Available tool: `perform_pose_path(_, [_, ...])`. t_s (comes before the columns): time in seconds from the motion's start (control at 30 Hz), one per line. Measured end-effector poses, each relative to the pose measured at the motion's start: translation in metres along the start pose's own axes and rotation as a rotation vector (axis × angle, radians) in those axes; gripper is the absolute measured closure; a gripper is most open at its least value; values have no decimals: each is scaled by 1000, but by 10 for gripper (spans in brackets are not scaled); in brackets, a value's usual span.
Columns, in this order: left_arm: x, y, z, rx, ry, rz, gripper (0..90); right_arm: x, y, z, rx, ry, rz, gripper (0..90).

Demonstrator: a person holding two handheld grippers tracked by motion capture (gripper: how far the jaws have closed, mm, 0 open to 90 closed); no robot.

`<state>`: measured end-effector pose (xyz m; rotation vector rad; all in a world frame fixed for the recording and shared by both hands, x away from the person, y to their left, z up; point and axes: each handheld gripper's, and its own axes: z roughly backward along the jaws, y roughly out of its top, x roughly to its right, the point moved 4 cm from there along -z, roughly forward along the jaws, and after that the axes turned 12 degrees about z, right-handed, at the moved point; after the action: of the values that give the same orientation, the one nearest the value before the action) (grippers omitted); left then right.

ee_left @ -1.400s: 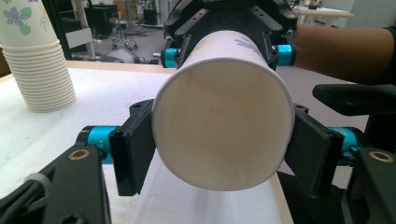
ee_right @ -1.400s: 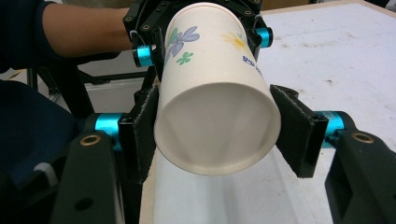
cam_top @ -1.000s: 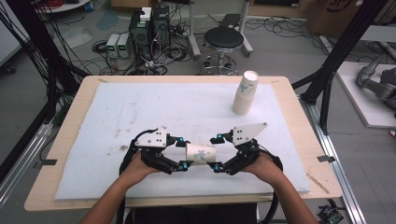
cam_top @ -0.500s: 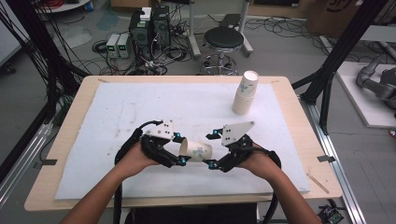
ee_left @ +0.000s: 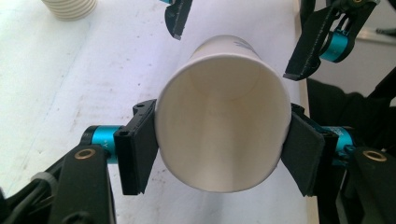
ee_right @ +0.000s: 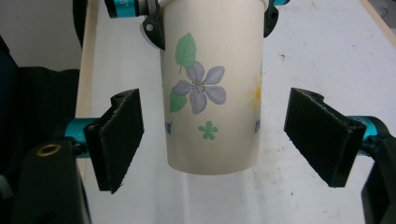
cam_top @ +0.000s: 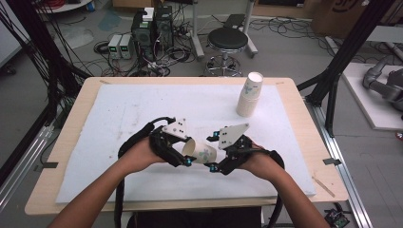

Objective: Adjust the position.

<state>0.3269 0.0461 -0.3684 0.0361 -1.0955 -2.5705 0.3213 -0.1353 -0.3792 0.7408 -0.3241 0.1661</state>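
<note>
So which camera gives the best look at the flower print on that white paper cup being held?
The right gripper view: the white paper cup faces it side-on, its blue flower sharp. The left gripper view looks into the cup's open mouth, so little print shows. The high view shows the cup small, print faint.

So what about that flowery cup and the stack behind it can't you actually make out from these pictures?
- Paper cup: its rim is cut off by the top edge of the right gripper view; the small blue print near its base is too blurred to read.
- Cup's floral pattern: in the left gripper view the cup faces mouth-first, hiding the outside.
- Stack of paper cups: how many are nested is too small to count in the high view, and the left gripper view's top edge crops it.
</note>
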Motion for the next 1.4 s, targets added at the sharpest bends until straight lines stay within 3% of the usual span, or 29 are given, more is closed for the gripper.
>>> perform_pose_path(0.5, [4, 5, -10, -75, 23, -23, 333, -4, 3, -16, -87, 6, 30, 207])
perform_pose_path(0.77, [6, 6, -15, -81, 18, -20, 326, -6, 4, -27, -130, 33, 47, 341])
perform_pose_path(0.97, [7, 7, -17, -82, 29, -23, 319, -6, 2, -29, -146, 33, 34, 353])
perform_pose_path(1.2, [7, 5, -18, -53, 25, -18, 298, -7, 1, -29, -143, 40, 16, 370])
perform_pose_path(1.3, [6, 4, -16, -9, 25, -25, 251, -6, 0, -29, -134, 41, 10, 370])
perform_pose_path(1.4, [2, 1, -9, 69, 26, -2, 189, -6, -2, -27, -132, 40, -2, 368])
